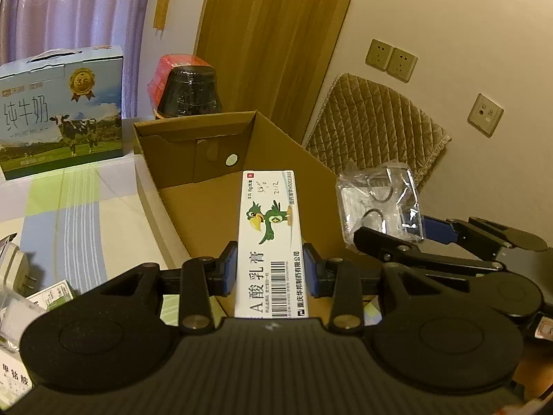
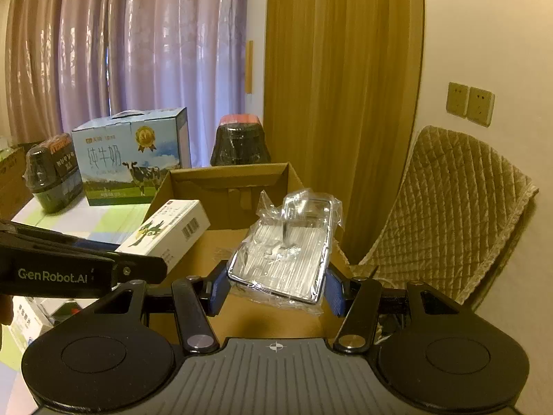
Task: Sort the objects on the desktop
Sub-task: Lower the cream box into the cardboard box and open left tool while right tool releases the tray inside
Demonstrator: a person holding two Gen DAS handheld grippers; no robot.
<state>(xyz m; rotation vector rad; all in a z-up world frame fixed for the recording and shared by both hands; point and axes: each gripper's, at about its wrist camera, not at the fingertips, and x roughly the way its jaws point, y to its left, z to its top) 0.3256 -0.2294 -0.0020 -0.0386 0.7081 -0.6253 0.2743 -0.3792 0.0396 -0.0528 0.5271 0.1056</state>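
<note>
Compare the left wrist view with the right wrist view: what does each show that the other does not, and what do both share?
Only the left wrist view shows a third wall plate and a white plug adapter. Only the right wrist view shows a second dark jar left of the milk carton. Both show the left gripper clamping the ointment box, the right gripper clamping the plastic-wrapped metal case, and the open cardboard box.

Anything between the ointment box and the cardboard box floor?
Nothing visible. The left tongs hold the ointment box over the open cardboard box; its floor beneath looks bare.
</note>
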